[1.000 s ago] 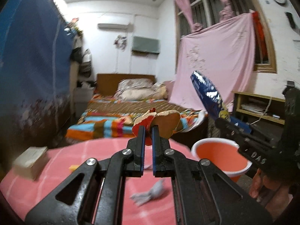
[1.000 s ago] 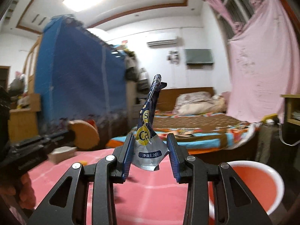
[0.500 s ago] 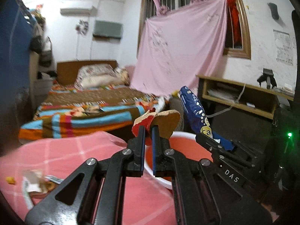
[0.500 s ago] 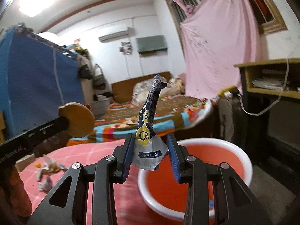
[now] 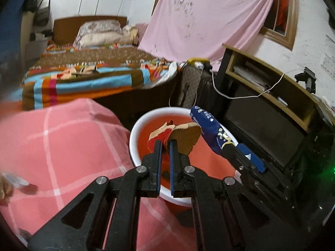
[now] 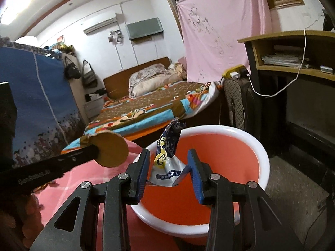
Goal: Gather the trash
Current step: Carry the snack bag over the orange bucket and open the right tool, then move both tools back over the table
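Note:
My left gripper (image 5: 165, 144) is shut on a torn brown and red cardboard piece (image 5: 184, 136), held over the orange basin (image 5: 136, 131) with a white rim. The cardboard (image 6: 111, 149) also shows in the right wrist view. My right gripper (image 6: 168, 156) has its jaws spread; the blue and silver snack wrapper (image 6: 167, 163) sits between them over the basin (image 6: 259, 152), and the pads look apart from it. The wrapper (image 5: 211, 129) also shows in the left wrist view, right of the cardboard.
The pink checked tablecloth (image 5: 62, 146) lies left of the basin, with small scraps (image 5: 16, 182) at its left edge. A bed (image 5: 88, 73) stands behind. A dark desk with a wooden shelf (image 5: 272, 96) and cables stands to the right.
Both grippers swung right from the table and tilted down over the basin. The right jaws have spread wider around the wrapper. The left stays clamped on the cardboard.

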`<state>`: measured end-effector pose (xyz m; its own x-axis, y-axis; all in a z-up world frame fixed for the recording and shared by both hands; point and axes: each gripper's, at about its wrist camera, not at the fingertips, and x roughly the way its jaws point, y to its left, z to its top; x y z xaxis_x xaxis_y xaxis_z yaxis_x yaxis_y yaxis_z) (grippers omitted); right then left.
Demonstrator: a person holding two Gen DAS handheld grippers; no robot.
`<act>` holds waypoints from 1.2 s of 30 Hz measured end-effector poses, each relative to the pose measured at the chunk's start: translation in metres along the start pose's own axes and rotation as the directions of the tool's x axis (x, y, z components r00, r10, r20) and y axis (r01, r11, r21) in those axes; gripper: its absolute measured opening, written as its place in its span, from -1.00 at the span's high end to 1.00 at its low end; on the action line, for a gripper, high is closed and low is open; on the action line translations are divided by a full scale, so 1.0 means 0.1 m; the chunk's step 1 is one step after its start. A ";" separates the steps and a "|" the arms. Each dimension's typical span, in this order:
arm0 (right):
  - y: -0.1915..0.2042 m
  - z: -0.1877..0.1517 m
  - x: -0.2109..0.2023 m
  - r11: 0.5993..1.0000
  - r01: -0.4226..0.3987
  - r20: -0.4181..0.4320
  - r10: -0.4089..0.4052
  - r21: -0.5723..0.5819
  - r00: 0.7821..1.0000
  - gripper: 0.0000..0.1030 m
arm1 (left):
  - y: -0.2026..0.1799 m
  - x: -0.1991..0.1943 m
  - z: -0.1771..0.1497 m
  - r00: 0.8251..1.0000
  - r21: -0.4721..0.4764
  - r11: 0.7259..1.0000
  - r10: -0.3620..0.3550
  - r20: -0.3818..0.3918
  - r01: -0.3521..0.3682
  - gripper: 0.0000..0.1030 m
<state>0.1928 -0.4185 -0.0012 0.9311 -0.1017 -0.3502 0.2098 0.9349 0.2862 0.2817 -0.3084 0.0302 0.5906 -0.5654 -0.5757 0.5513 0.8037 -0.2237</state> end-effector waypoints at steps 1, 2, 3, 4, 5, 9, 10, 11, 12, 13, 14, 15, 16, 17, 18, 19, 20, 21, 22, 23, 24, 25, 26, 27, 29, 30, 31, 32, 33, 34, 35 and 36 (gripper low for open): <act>-0.02 -0.01 0.00 1.000 0.005 -0.004 -0.005 0.006 1.000 0.28 | -0.01 0.03 0.00 1.000 -0.007 1.000 -0.001 -0.014 0.001 1.00; -0.03 -0.02 0.00 1.000 0.009 -0.008 -0.009 0.012 1.000 0.28 | 0.00 0.07 -0.01 1.000 -0.015 1.000 0.000 -0.027 -0.001 1.00; -0.05 -0.01 0.02 1.000 0.011 -0.010 -0.011 0.016 1.000 0.28 | 0.00 0.10 -0.01 0.999 -0.026 1.000 0.000 -0.038 -0.001 1.00; -0.07 -0.01 0.02 1.000 0.014 -0.012 -0.014 0.022 1.000 0.28 | 0.01 0.12 -0.02 0.999 -0.038 0.999 -0.004 -0.050 0.002 1.00; -0.08 -0.01 0.02 0.999 0.015 -0.013 -0.015 0.029 1.000 0.26 | 0.01 0.13 -0.03 0.998 -0.045 0.999 -0.008 -0.059 0.006 1.00; -0.11 -0.02 0.02 0.999 0.014 -0.012 -0.014 0.039 1.000 0.16 | 0.03 0.13 -0.05 0.997 -0.063 0.998 -0.008 -0.073 0.003 1.00; -0.11 -0.01 0.01 0.999 0.014 -0.009 -0.014 0.040 1.000 0.15 | 0.04 0.10 -0.05 0.998 -0.067 0.998 -0.007 -0.068 0.002 1.00; -0.10 -0.02 -0.01 0.999 0.013 -0.004 -0.013 0.040 1.000 0.14 | 0.05 0.06 -0.06 0.998 -0.071 0.997 -0.005 -0.058 0.000 0.98; -0.10 -0.01 -0.02 0.999 0.012 0.004 -0.012 0.039 1.000 0.14 | 0.07 0.03 -0.06 0.999 -0.076 0.997 -0.001 -0.048 -0.003 0.96; -0.09 0.00 -0.03 0.999 0.012 0.010 -0.013 0.037 1.000 0.13 | 0.08 -0.01 -0.06 0.999 -0.080 0.997 0.004 -0.035 -0.006 0.93; -0.08 0.00 -0.05 0.999 0.012 0.020 -0.013 0.032 1.000 0.13 | 0.10 -0.04 -0.06 1.000 -0.083 0.997 0.007 -0.026 -0.009 0.91; -0.06 0.02 -0.07 1.000 0.011 0.030 -0.011 0.025 0.999 0.12 | 0.12 -0.12 -0.08 1.000 -0.087 0.996 0.018 -0.006 -0.018 0.89; -0.03 0.02 -0.10 1.000 0.006 0.043 -0.007 0.016 0.999 0.12 | 0.13 -0.17 -0.08 1.000 -0.088 0.996 0.026 0.008 -0.026 0.85; 0.01 0.04 -0.13 1.000 0.001 0.056 -0.002 0.005 0.998 0.12 | 0.15 -0.22 -0.09 0.999 -0.087 0.996 0.036 0.025 -0.034 0.81; 0.06 0.04 -0.17 1.000 -0.004 0.073 0.004 -0.010 0.997 0.11 | 0.17 -0.32 -0.11 0.997 -0.083 0.995 0.056 0.052 -0.051 0.77; 0.10 0.06 -0.19 1.000 -0.008 0.085 0.010 -0.022 0.996 0.11 | 0.19 -0.38 -0.13 0.995 -0.082 0.995 0.069 0.069 -0.063 0.70; 0.14 0.07 -0.23 0.999 -0.013 0.100 0.016 -0.036 0.995 0.10 | 0.21 -0.45 -0.15 0.993 -0.084 0.994 0.082 0.089 -0.075 0.61; 0.18 0.08 -0.26 0.999 -0.017 0.115 0.022 -0.049 0.993 0.09 | 0.24 -0.53 -0.16 0.989 -0.085 0.992 0.099 0.114 -0.089 0.56; 0.25 0.09 -0.31 0.997 -0.023 0.137 0.032 -0.067 0.990 0.09 | 0.27 -0.65 -0.19 0.982 -0.091 0.990 0.121 0.147 -0.108 0.48; 0.30 0.10 -0.34 0.997 -0.028 0.148 0.039 -0.077 0.988 0.08 | 0.30 -0.72 -0.20 0.977 -0.097 0.988 0.132 0.165 -0.118 0.40; 0.35 0.11 -0.38 0.995 -0.035 0.162 0.049 -0.090 0.986 0.07 | 0.34 -0.83 -0.23 0.970 -0.106 0.985 0.153 0.191 -0.135 0.35; 0.41 0.12 -0.42 0.994 -0.043 0.175 0.060 -0.104 0.983 0.06 | 0.37 -0.90 -0.24 0.964 -0.113 0.983 0.167 0.209 -0.146 0.28; 0.47 0.12 -0.45 0.992 -0.048 0.186 0.069 -0.115 0.980 0.03 | 0.41 -0.98 -0.26 0.956 -0.121 0.980 0.182 0.228 -0.158 0.20; 0.52 0.12 -0.48 0.990 -0.055 0.196 0.080 -0.129 0.977 -0.05 | 0.46 -1.10 -0.30 0.943 -0.134 0.974 0.212 0.258 -0.182 0.16; 0.65 0.12 -0.54 0.986 -0.070 0.219 0.104 -0.154 0.970 -0.35 | 0.53 -1.26 -0.34 0.924 -0.152 0.966 0.245 0.292 -0.208 -0.02; 0.71 0.12 -0.58 0.983 -0.083 0.231 0.120 -0.164 0.965 -0.47 | 0.57 -1.33 -0.36 0.914 -0.163 0.961 0.264 0.307 -0.222 -0.08; 0.76 0.12 -0.61 0.981 -0.094 0.240 0.134 -0.170 0.962 -0.49 | 0.63 -1.45 -0.40 0.898 -0.181 0.953 0.291 0.330 -0.243 -0.20; 0.83 0.13 -0.64 0.978 -0.108 0.250 0.151 -0.179 0.956 -0.51 | 0.68 -1.53 -0.43 0.886 -0.191 0.948 0.307 0.347 -0.254 -0.32; 0.89 0.12 -0.67 0.975 -0.116 0.257 0.162 -0.188 0.953 -0.55 | 0.73 -1.62 -0.46 0.873 -0.202 0.942 0.325 0.363 -0.267 -0.36; 0.95 0.12 -0.69 0.973 -0.122 0.264 0.173 -0.198 0.949 -0.58 | 0.77 -1.68 -0.48 0.863 -0.211 0.937 0.340 0.373 -0.278 -0.44; 1.01 0.10 -0.73 0.970 -0.128 0.271 0.184 -0.208 0.945 -0.63 | 0.81 -1.75 -0.52 0.853 -0.222 0.932 0.354 0.383 -0.287 -0.58; 1.06 0.10 -0.76 0.967 -0.135 0.277 0.194 -0.218 0.941 -0.67 | 0.88 -1.85 -0.55 0.838 -0.242 0.922 0.379 0.393 -0.303 -0.69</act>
<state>0.1477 -0.3147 0.0645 0.9996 -0.0088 -0.0270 0.0122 0.9915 0.1297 0.1884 -0.1223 0.0737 0.9354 -0.2419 -0.2581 0.1863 0.9571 -0.2219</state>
